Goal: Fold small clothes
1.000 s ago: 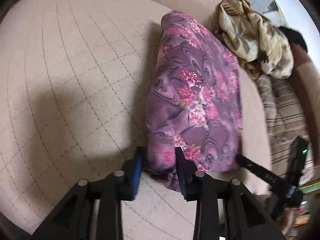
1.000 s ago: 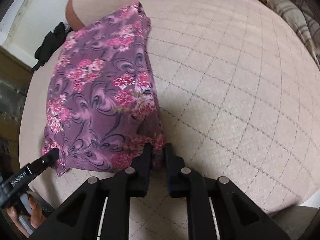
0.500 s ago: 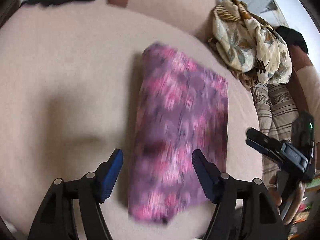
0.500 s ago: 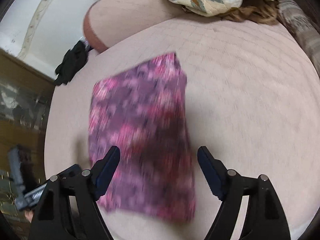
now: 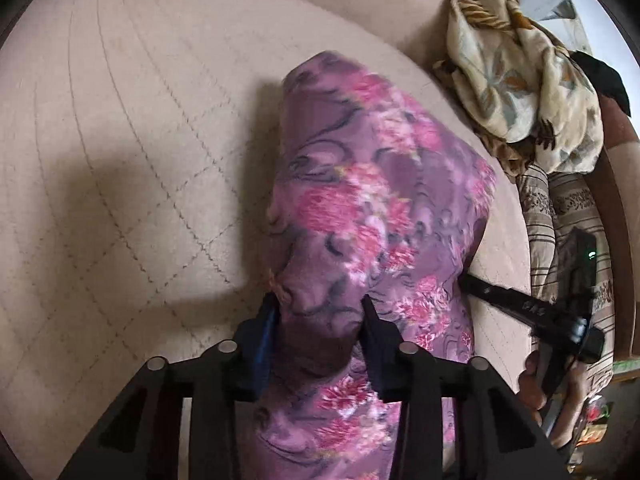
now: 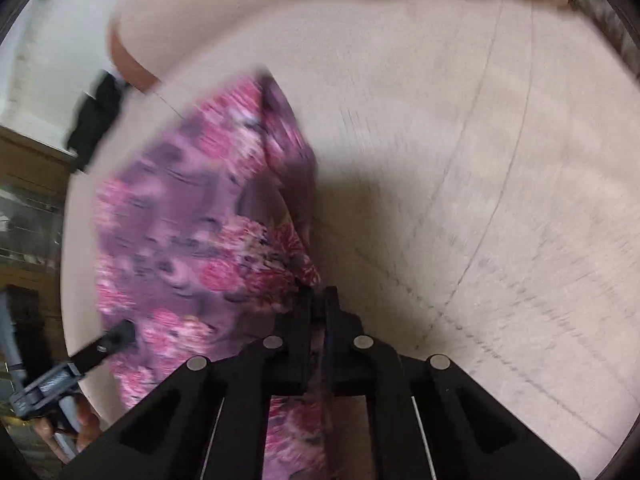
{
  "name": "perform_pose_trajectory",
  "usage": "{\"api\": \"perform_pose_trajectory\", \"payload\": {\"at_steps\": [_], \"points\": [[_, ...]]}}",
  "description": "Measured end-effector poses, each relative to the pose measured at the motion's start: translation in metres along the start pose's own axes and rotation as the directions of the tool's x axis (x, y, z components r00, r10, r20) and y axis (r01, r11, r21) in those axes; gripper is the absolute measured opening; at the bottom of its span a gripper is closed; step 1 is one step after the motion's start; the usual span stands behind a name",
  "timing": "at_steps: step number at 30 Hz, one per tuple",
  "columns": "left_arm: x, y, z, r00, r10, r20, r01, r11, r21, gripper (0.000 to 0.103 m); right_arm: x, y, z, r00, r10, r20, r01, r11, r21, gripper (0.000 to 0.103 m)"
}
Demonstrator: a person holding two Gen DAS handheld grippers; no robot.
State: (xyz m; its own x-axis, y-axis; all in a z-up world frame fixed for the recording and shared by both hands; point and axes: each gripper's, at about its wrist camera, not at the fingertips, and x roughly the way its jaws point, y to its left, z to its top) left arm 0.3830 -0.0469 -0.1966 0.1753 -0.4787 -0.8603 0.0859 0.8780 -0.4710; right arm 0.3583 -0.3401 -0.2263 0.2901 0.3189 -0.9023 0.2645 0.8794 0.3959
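Note:
A purple garment with pink flowers [image 5: 372, 208] lies folded on the beige quilted bed [image 5: 120, 160]; it also shows, blurred, in the right wrist view [image 6: 200, 220]. My left gripper [image 5: 318, 312] is shut on a bunched near edge of the garment, cloth bulging between the fingers and hanging below them. My right gripper [image 6: 316, 304] is shut on the garment's near right edge. Each gripper shows at the side of the other's view, the right one as a black bar [image 5: 520, 304], the left one as a black tip [image 6: 108, 340].
A crumpled cream floral cloth [image 5: 520, 80] and a striped cloth [image 5: 560, 220] lie at the bed's right side. A dark item [image 6: 96, 116] hangs by the white wall, and wooden furniture [image 6: 28, 200] stands beside the bed.
Both grippers were shut on the garment's near edge, opened wide above it half a second ago, and have now come down and shut on its near edge again.

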Motion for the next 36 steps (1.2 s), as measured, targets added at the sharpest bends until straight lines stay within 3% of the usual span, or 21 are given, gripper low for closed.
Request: {"api": "perform_pose_trajectory", "payload": {"at_steps": [5, 7, 8, 9, 12, 15, 16, 18, 20, 23, 25, 27, 28, 31, 34, 35, 36], "points": [[-0.022, -0.011, -0.003, 0.999, 0.002, 0.039, -0.003, 1.0, 0.024, 0.05, -0.022, 0.018, 0.0, 0.998, 0.023, 0.063, -0.019, 0.998, -0.055, 0.01], [-0.031, -0.014, 0.002, 0.999, -0.018, 0.048, 0.017, 1.0, 0.012, 0.058, -0.036, 0.025, 0.0, 0.994, 0.053, 0.092, -0.047, 0.997, -0.069, 0.028], [-0.035, -0.017, 0.008, 0.999, -0.032, 0.042, 0.032, 0.999, 0.009, 0.066, -0.045, 0.029, 0.003, 0.991, 0.078, 0.107, -0.071, 0.995, -0.073, 0.055], [-0.039, -0.021, 0.014, 0.998, -0.042, 0.037, 0.041, 0.999, 0.017, 0.067, -0.058, 0.033, 0.011, 0.983, 0.125, 0.136, -0.116, 0.991, -0.074, 0.069], [-0.047, -0.039, 0.046, 0.996, -0.018, 0.088, 0.01, 0.996, 0.091, 0.075, -0.069, 0.041, 0.042, 0.97, 0.172, 0.172, -0.164, 0.985, -0.062, 0.069], [-0.034, -0.038, 0.077, 0.991, -0.033, 0.131, 0.019, 0.994, 0.109, 0.076, -0.046, 0.045, 0.08, 0.964, 0.205, 0.17, -0.194, 0.978, -0.08, 0.066], [-0.027, -0.031, 0.084, 0.989, -0.058, 0.135, 0.046, 0.995, 0.093, 0.076, -0.033, 0.04, 0.089, 0.962, 0.212, 0.173, -0.204, 0.977, -0.065, 0.061], [-0.013, -0.01, 0.088, 0.987, -0.085, 0.139, 0.082, 0.996, 0.027, 0.074, -0.012, 0.03, 0.092, 0.957, 0.242, 0.161, -0.243, 0.97, -0.01, 0.024], [0.01, 0.0, 0.094, 0.995, -0.076, 0.062, 0.076, 0.997, -0.001, 0.064, 0.0, 0.024, 0.095, 0.964, 0.232, 0.128, -0.236, 0.972, 0.011, 0.008], [0.019, 0.008, 0.099, 0.99, -0.134, 0.051, 0.137, 0.989, -0.054, 0.063, -0.007, 0.03, 0.098, 0.967, 0.207, 0.149, -0.206, 0.978, -0.023, 0.006], [0.018, 0.008, 0.1, 0.987, -0.147, 0.07, 0.15, 0.988, -0.037, 0.059, -0.012, 0.036, 0.097, 0.971, 0.182, 0.158, -0.176, 0.983, -0.049, 0.005], [0.017, 0.01, 0.098, 0.988, -0.134, 0.077, 0.136, 0.99, -0.024, 0.044, -0.003, 0.039, 0.098, 0.982, 0.131, 0.135, -0.122, 0.99, -0.069, 0.005], [0.017, 0.011, 0.097, 0.989, -0.126, 0.079, 0.128, 0.991, -0.025, 0.043, 0.002, 0.035, 0.098, 0.984, 0.125, 0.124, -0.118, 0.991, -0.064, 0.005], [0.016, 0.013, 0.095, 0.988, -0.125, 0.087, 0.128, 0.991, -0.026, 0.044, 0.008, 0.022, 0.095, 0.986, 0.113, 0.118, -0.107, 0.993, -0.053, 0.005], [0.008, 0.006, 0.093, 0.989, -0.115, 0.092, 0.118, 0.993, -0.024, 0.052, 0.011, 0.027, 0.093, 0.993, 0.06, 0.1, -0.054, 0.997, -0.061, 0.007], [0.005, 0.006, 0.092, 0.989, -0.114, 0.099, 0.116, 0.993, -0.019, 0.054, 0.004, 0.032, 0.093, 0.993, 0.055, 0.107, -0.048, 0.996, -0.069, 0.012], [-0.002, 0.004, 0.093, 0.986, -0.117, 0.119, 0.119, 0.993, -0.014, 0.057, -0.002, 0.034, 0.093, 0.991, 0.067, 0.112, -0.059, 0.996, -0.072, 0.024]]}}
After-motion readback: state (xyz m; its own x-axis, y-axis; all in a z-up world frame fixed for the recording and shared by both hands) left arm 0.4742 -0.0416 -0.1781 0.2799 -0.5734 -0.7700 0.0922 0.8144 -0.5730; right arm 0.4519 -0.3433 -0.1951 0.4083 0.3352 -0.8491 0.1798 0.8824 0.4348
